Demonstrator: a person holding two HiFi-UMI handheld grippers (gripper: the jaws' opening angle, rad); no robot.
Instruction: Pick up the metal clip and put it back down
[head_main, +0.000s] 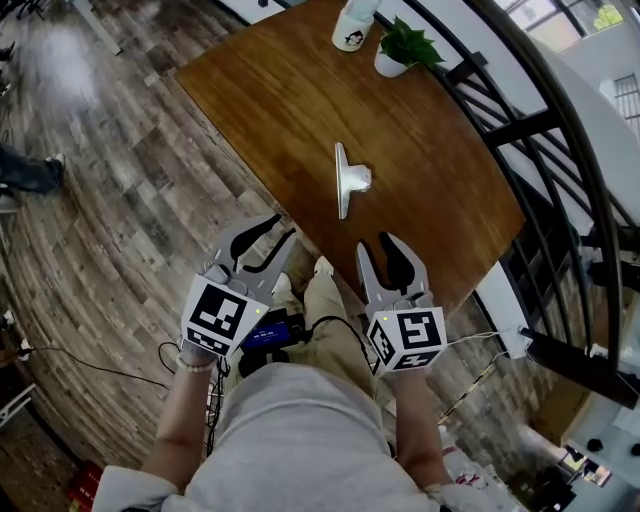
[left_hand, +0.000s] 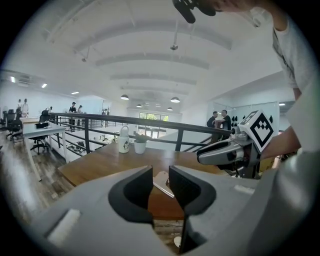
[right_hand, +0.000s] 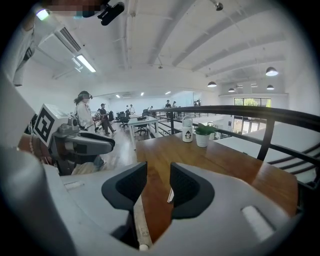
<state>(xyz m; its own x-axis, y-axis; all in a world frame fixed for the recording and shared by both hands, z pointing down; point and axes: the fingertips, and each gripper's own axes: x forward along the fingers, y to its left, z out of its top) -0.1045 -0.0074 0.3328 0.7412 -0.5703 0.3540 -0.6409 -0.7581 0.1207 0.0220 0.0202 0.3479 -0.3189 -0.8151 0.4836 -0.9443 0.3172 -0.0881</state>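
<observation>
Brown wooden table is standing on plank flooring beside a black railing, filling the upper centre of the head view. Left gripper: fingers are standing slightly apart with nothing between them, the tips pointing at the table's near edge, lower left of centre. Right gripper: fingers are likewise parted by a narrow gap and holding nothing, the tips reaching just over the same edge, lower right of centre. Metal clip: lying on the table in the middle of the frame, above both grippers and apart from each, and showing through the finger gap in each gripper view. White bottle and small potted plant: sitting side by side at the table's far end, at the top of the frame. People are standing among desks in the background of both gripper views.
</observation>
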